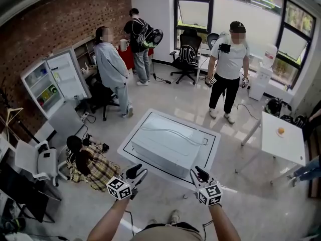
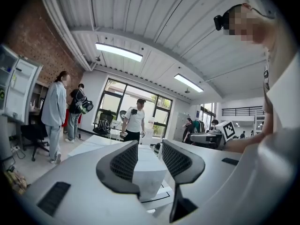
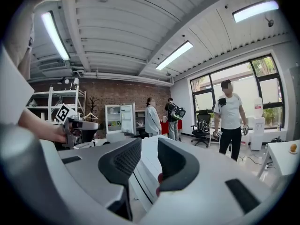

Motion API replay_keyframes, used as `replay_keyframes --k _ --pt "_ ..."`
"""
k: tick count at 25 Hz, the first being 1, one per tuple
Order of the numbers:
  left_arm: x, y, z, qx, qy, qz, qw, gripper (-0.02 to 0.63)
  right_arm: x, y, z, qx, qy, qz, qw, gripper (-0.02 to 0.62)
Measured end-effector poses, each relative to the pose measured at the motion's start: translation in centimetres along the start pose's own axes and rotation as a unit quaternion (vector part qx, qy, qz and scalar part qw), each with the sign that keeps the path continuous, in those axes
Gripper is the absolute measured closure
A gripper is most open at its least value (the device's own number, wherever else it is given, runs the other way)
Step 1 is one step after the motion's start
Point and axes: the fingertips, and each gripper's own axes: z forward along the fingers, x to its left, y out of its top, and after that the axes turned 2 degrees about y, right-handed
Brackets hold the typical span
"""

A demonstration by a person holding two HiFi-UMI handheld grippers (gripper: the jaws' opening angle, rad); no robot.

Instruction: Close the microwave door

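A white microwave (image 1: pixel 168 142) sits on a white table (image 1: pixel 134 137) with a black line round its edge, straight ahead of the person and below them. From above only its top shows, so the door cannot be made out in the head view. The left gripper (image 1: pixel 138 173) and the right gripper (image 1: pixel 197 173) hover side by side at the near edge of the table, just short of the microwave and touching nothing.

In the left gripper view the left gripper (image 2: pixel 149 144) has its jaws spread apart, with nothing held; the microwave (image 2: pixel 147 170) shows through the gap, further off. In the right gripper view the right gripper (image 3: pixel 149 142) also has its jaws parted and empty, with a white surface beyond them.

Around the room, a fridge (image 1: pixel 50 84) stands open against the brick wall, a person in a white T-shirt (image 1: pixel 228 64) stands past the table, and a smaller table (image 1: pixel 288 144) on the right carries a small orange thing (image 1: pixel 281 131)
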Motion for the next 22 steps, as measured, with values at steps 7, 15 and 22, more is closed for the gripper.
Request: replay_keyframes --k 7,15,22 --pt "2.8 1.0 -5.7 -0.014 0.014 0.017 0.9997 0.44 5.1 1.8 1.2 -0.012 0.017 -0.006 1.0 0.484" --pt "4.4 0.4 -11.4 -0.039 0.021 0.003 0.999 0.44 10.3 1.5 0.7 -0.031 0.042 0.002 0.999 0.465" --pt "6.8 -1.5 -16.1 -0.038 0.031 -0.015 0.9987 0.44 14.4 0.6 1.6 -0.033 0.049 -0.011 0.998 0.456"
